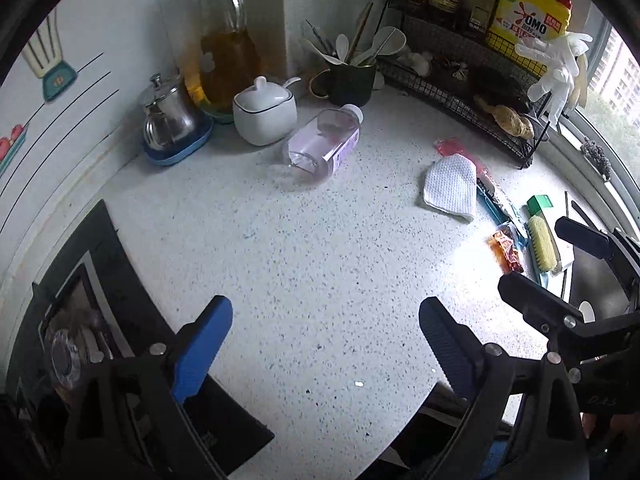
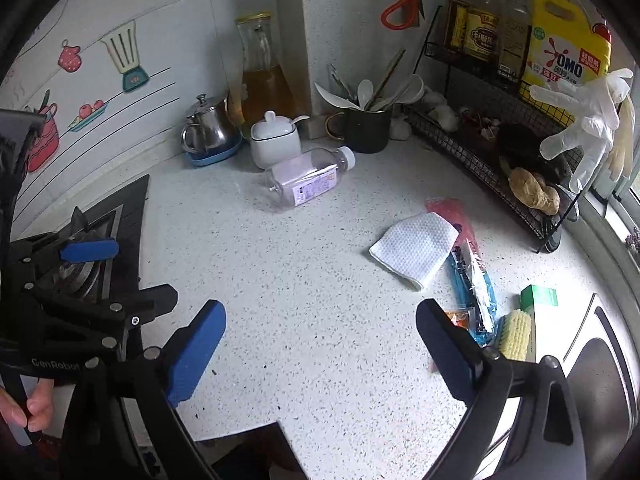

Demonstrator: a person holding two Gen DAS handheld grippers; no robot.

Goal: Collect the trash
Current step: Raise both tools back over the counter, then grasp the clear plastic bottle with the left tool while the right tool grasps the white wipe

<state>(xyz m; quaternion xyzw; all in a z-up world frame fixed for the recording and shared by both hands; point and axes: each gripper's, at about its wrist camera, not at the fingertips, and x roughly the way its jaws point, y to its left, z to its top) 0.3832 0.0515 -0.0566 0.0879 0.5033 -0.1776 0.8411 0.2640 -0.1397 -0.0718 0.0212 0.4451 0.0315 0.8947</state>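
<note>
Both claws, left claw [image 1: 326,350] and right claw [image 2: 320,354], stood wide and empty above the desk [image 2: 320,280]. One bottle [image 2: 306,184], one cloth [image 2: 414,248], and three wrappers [image 2: 472,284] lay there.

Black-framed left gripper [image 1: 324,344] and right gripper [image 2: 320,344], blue ribbed pads, silver screws, "GenRobot" lettering.

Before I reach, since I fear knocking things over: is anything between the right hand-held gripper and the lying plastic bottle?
Nothing visible. Bare countertop lies between the open right hand-held gripper and the plastic bottle. The white sugar bowl stands just behind the bottle, the folded cloth off to the right.
</note>
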